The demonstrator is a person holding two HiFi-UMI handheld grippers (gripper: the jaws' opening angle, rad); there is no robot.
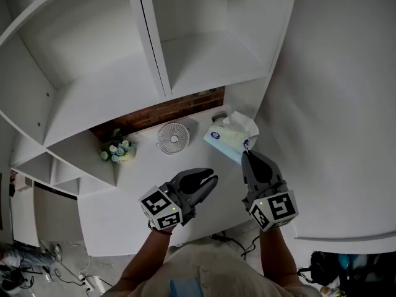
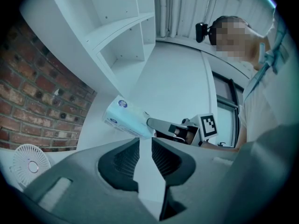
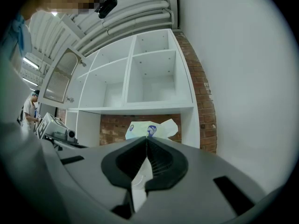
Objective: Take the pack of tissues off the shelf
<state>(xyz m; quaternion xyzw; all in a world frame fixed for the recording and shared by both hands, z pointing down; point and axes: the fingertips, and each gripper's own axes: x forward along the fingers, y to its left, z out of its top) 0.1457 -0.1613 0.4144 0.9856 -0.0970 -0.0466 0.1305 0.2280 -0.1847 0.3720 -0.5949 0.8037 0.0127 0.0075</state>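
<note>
The tissue pack (image 1: 228,137) is a pale plastic pack with blue logos and a white tissue sticking out of its top. My right gripper (image 1: 245,154) is shut on its near end and holds it tilted over the white counter (image 1: 124,197), in front of the brick-backed shelf niche. In the left gripper view the pack (image 2: 124,117) hangs from the right gripper (image 2: 150,122). In the right gripper view the pack (image 3: 150,129) shows just past the closed jaw tips of my right gripper (image 3: 146,139). My left gripper (image 1: 210,178) hovers beside it, its jaws slightly apart and empty (image 2: 145,143).
A small white fan (image 1: 173,137) and a pot of pale flowers (image 1: 117,150) stand on the counter by the brick wall (image 1: 161,111). White shelf compartments (image 1: 204,48) rise above. A white wall (image 1: 346,104) closes the right side. Cables lie on the floor (image 1: 80,277).
</note>
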